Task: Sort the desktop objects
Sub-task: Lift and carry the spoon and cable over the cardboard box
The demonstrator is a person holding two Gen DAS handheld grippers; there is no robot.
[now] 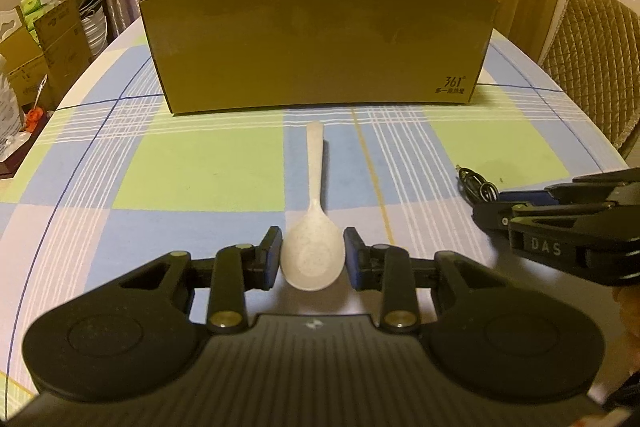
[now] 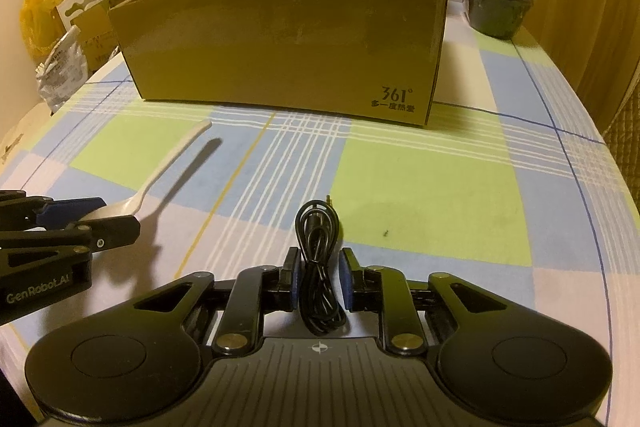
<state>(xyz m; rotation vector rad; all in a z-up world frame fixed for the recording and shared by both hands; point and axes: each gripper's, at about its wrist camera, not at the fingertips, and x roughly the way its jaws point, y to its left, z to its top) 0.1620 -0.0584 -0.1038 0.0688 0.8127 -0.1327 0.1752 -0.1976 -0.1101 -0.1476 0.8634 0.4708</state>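
Your left gripper (image 1: 311,258) has its jaws closed on the spoon (image 1: 313,247) bowl, lifted off the worktop (image 1: 200,163). Your right gripper (image 2: 319,277) straddles the cable (image 2: 318,267), jaws slightly apart. Grip, then carry both into the box (image 1: 316,47).

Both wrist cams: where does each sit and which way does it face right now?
Left wrist: on the left gripper, angled down at the spoon between its fingers; right gripper at its right edge.
Right wrist: on the right gripper, angled down at the coiled black cable; left gripper at its left edge.
Shared: cardboard box, checked tablecloth, spoon, cable.
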